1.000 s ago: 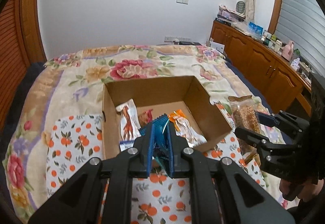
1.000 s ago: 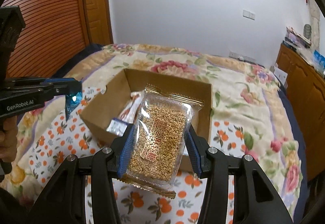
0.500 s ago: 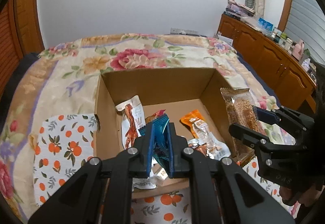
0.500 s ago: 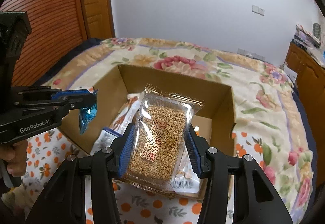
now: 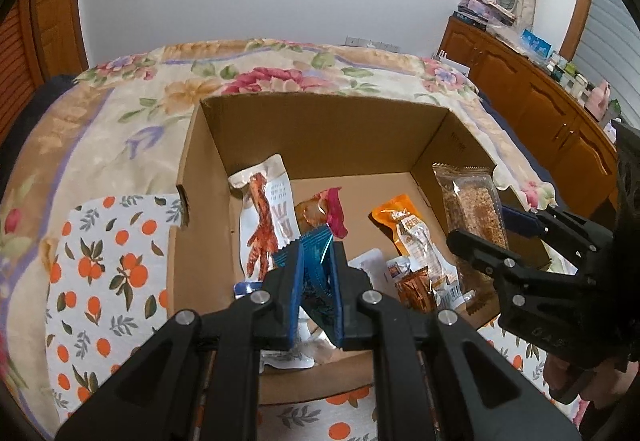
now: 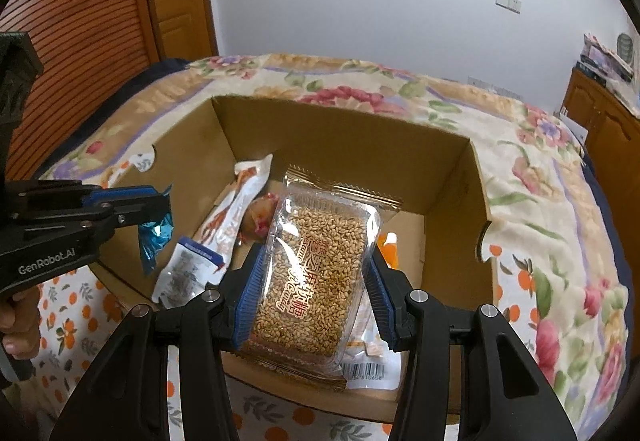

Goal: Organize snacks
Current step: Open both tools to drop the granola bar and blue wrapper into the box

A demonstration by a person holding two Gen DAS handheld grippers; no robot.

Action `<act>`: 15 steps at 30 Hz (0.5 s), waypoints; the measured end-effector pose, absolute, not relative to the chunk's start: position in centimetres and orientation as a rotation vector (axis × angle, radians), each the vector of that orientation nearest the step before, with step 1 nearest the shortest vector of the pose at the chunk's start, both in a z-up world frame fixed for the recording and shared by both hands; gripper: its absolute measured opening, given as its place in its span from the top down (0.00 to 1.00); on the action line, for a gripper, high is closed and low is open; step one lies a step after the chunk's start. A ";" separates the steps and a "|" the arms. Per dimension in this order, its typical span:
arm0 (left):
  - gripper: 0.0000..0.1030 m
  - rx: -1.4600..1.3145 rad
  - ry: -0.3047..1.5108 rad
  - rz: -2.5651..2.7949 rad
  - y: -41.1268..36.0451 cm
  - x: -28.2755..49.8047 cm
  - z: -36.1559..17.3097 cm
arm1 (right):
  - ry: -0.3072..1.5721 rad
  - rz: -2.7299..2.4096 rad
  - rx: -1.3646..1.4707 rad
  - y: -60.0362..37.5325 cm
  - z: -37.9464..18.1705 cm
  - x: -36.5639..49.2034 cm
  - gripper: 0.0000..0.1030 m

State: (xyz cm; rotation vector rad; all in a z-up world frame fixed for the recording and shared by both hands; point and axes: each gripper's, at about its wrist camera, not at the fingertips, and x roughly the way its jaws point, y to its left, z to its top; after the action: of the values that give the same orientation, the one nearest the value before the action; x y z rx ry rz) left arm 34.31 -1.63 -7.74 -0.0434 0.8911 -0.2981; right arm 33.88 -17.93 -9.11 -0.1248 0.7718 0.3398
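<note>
Hanging over the cardboard box (image 6: 344, 129), sesame candy pack (image 6: 316, 273) sits clamped between right tongs (image 6: 316, 297).

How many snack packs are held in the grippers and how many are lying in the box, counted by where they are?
Held in grippers: 2, sesame candy pack and blue wrapper.
Lying in cardboard box, clearly visible: 5.
Total: 7.

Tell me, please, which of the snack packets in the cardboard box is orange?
The orange sausage packet, lying flat on the box floor towards the right wall. The chicken-foot packet beside the left wall is white, and the packet between them is brown and red.
</note>
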 end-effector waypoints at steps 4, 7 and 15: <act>0.89 -0.033 0.894 -0.293 -1.7 34.2 -7.9 | 0.791 0.336 -0.146 -17.7 -9.9 34.1 0.52; 0.87 -0.041 0.892 -0.284 -1.5 34.2 -7.8 | 0.806 0.342 -0.138 -17.7 -10.4 34.1 0.52; 0.58 -0.011 0.860 -0.260 -1.1 32.5 -6.3 | 0.810 0.324 -0.130 -18.0 -9.5 32.9 0.42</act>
State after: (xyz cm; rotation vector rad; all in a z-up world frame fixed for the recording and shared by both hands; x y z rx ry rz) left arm 32.49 -1.12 -6.30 -0.0112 0.8604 -0.2603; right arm 32.93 -18.02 -9.50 -0.1300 0.8102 0.3241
